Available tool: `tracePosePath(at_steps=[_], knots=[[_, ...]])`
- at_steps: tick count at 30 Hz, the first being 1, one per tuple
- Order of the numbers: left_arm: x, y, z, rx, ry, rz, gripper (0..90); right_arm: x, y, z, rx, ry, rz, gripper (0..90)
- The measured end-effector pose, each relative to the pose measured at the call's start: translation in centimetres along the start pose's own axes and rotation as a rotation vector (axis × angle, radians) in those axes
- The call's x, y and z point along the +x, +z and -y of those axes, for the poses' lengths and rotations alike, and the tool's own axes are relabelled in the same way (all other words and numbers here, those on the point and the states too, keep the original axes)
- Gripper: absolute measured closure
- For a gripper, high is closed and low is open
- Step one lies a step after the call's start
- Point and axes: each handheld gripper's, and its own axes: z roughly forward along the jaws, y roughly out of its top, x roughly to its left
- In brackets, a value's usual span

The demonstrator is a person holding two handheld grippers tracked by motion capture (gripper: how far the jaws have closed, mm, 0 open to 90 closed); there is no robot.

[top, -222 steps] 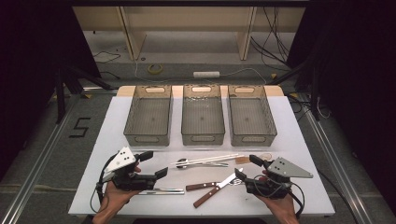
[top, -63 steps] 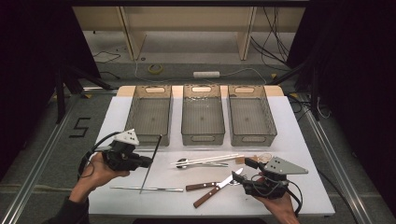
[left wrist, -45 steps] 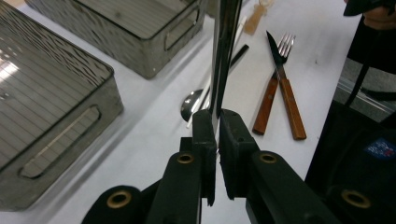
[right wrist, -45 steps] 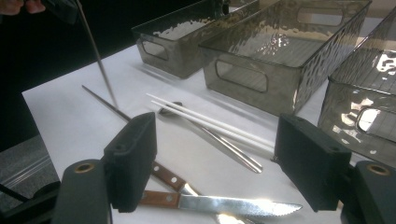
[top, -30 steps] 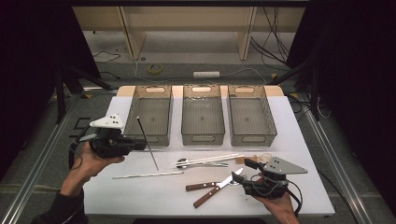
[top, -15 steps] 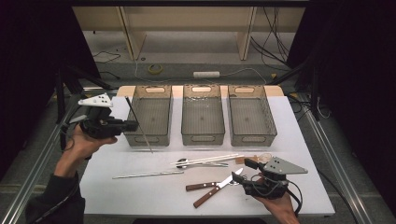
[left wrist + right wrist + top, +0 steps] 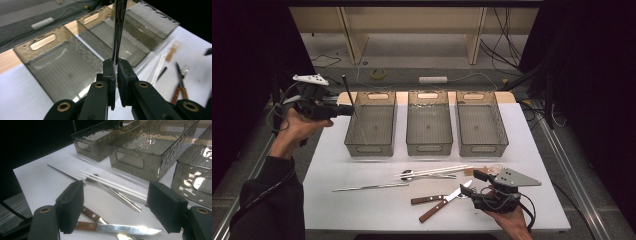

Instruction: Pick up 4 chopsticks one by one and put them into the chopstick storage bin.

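Observation:
My left gripper (image 7: 348, 110) is raised beside the far-left corner of the left bin (image 7: 372, 125), shut on a thin metal stick (image 7: 348, 95) that stands nearly upright. In the left gripper view the stick (image 7: 117, 30) rises from between the closed jaws, over that bin (image 7: 60, 67). My right gripper (image 7: 473, 184) rests at the table's front right, open, with nothing between its pads (image 7: 71, 205). Two wooden-handled knives (image 7: 439, 200) lie just left of it; one serrated blade (image 7: 125, 229) shows below the open jaws.
Three smoky clear bins stand in a row at the back, with the middle bin (image 7: 428, 125) and right bin (image 7: 482, 125) beside the left one. White chopsticks (image 7: 437, 171), a metal utensil (image 7: 120, 195) and a second metal stick (image 7: 371, 187) lie on the white table (image 7: 337, 165).
The left gripper has carried the metal stick up and away from the person, from the table's left side to the left bin's far corner. The right gripper has stayed put.

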Motion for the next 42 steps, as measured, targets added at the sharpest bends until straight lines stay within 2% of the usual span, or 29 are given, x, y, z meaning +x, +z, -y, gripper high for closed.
tracePosePath(at_steps=[6,11,16,22,32,36,42], knots=[[2.1,1.2,0.0,0.035,-0.036,-0.024,84.6,0.0,0.0,0.0,-0.001,0.004,-0.006,30.8],[3.5,2.5,0.5,0.050,-0.050,-0.025,84.4,-0.1,0.0,0.0,0.002,0.006,-0.006,30.7],[4.5,4.6,0.9,0.093,-0.072,-0.013,84.2,0.0,0.1,0.1,0.009,0.003,-0.010,30.5],[4.9,6.6,0.7,0.131,-0.089,0.010,84.1,-0.1,0.1,0.1,0.012,0.008,-0.013,30.5],[5.5,9.7,0.7,0.168,-0.127,0.011,83.7,-0.1,0.1,0.1,0.007,0.010,-0.019,30.5],[5.6,10.4,0.7,0.157,-0.145,0.018,83.6,-0.2,0.1,0.1,0.007,0.010,-0.020,30.5],[5.6,11.2,0.5,0.147,-0.156,-0.014,82.3,-0.2,0.0,0.1,0.008,0.010,-0.022,30.5]])
